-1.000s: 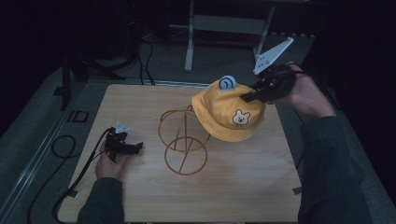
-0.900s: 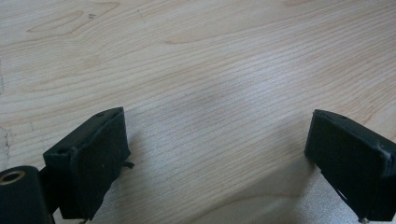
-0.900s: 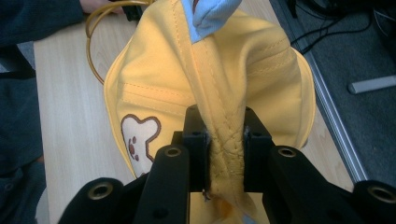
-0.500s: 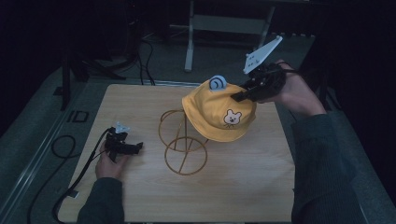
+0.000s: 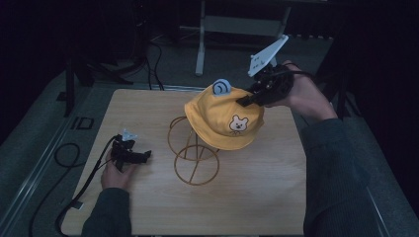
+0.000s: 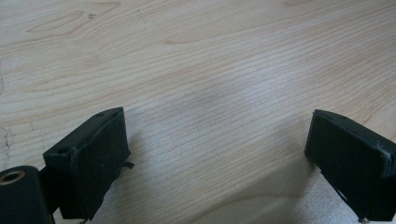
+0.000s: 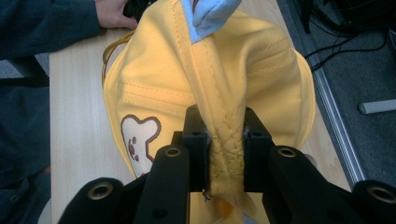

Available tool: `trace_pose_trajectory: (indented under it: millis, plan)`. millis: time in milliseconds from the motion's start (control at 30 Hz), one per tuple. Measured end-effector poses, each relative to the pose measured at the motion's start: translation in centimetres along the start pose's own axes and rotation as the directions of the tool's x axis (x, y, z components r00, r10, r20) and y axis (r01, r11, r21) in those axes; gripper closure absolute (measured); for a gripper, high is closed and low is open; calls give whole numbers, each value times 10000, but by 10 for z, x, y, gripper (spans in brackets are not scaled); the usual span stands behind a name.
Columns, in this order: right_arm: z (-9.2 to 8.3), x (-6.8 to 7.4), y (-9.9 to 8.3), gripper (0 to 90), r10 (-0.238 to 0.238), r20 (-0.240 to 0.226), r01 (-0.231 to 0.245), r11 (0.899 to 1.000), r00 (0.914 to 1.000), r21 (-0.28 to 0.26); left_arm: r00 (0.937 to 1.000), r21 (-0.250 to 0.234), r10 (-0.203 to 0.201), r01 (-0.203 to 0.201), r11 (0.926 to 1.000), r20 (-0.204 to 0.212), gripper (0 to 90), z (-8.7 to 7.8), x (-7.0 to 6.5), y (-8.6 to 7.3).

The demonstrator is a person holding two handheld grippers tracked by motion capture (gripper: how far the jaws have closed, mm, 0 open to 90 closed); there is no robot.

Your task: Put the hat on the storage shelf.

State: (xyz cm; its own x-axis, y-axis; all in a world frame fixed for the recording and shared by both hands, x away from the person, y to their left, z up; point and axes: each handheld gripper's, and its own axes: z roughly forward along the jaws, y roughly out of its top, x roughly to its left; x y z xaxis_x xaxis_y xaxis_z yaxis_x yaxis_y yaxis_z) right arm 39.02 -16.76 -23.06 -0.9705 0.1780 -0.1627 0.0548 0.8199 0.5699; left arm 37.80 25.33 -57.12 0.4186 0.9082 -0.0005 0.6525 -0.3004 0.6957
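Right gripper [image 5: 245,100] fingers clamp a yellow cotton bear-patch hat [image 5: 225,118], partly over the gold wire stand [image 5: 193,158]; seating remains. Left gripper [image 5: 143,157] fingers apart, idle on the counter [image 5: 276,197].

A fixed high camera looks forward and down over the pale wooden table [image 5: 276,197]. The left gripper camera sits close above the same tabletop [image 6: 210,70], looking along its jaws. The right gripper camera looks down at close range on the yellow fabric bear-print hat [image 7: 233,79], shared with the high view [image 5: 222,118].
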Motion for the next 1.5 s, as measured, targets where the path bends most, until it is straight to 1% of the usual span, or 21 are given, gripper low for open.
trace_pose_trajectory:
  millis: [167, 300, 367, 433, 567, 767, 900, 967, 1067, 1167, 1400, 1500]
  plan:
    - [6, 1, 10, 769, -145, -8, 145, 9995, 9999, 295, 10000, -7, -4, 4, 10000, -3, 60, 0, 0, 0]
    - [9, 2, 18, 769, -274, -76, 277, 9990, 9996, 342, 10000, -3, -6, 6, 10000, -8, 60, 0, 0, 0]
    - [10, 2, 19, 770, -288, -66, 290, 9989, 9996, 356, 10000, -9, -12, 12, 10000, -8, 60, 0, 0, 0]
    - [14, 3, 25, 770, -368, -30, 369, 9984, 9993, 437, 10000, -18, -17, 17, 10000, 3, 60, 0, 0, 0]
    - [17, 4, 32, 770, -491, -119, 496, 9976, 9987, 489, 10000, -21, -24, 24, 10000, 5, 60, 0, 0, 0]
    - [20, 5, 39, 770, -554, -131, 562, 9961, 9984, 682, 10000, -22, -23, 23, 10000, 6, 60, 0, 0, 0]
    - [25, 9, 46, 770, -706, -235, 723, 9942, 9972, 796, 10000, -12, -11, 11, 10000, 10, 60, 0, 0, 0]
    - [26, 9, 47, 770, -702, -247, 720, 9939, 9972, 839, 10000, -20, -25, 25, 10000, 5, 60, 0, 0, 0]
    - [29, 9, 51, 770, -753, -252, 775, 9917, 9968, 1027, 10000, -8, -10, 10, 10000, 5, 60, 0, 0, 0]
    - [30, 10, 57, 770, -816, -288, 843, 9907, 9962, 1064, 10000, -13, -11, 11, 10000, 8, 60, 0, 0, 0]
    - [34, 12, 62, 769, -896, -393, 935, 9895, 9952, 1105, 10000, -5, -9, 9, 10000, 7, 60, 0, 0, 0]
    - [39, 12, 63, 769, -879, -374, 921, 9871, 9954, 1306, 10000, -10, -10, 10, 10000, 10, 60, 0, 0, 0]
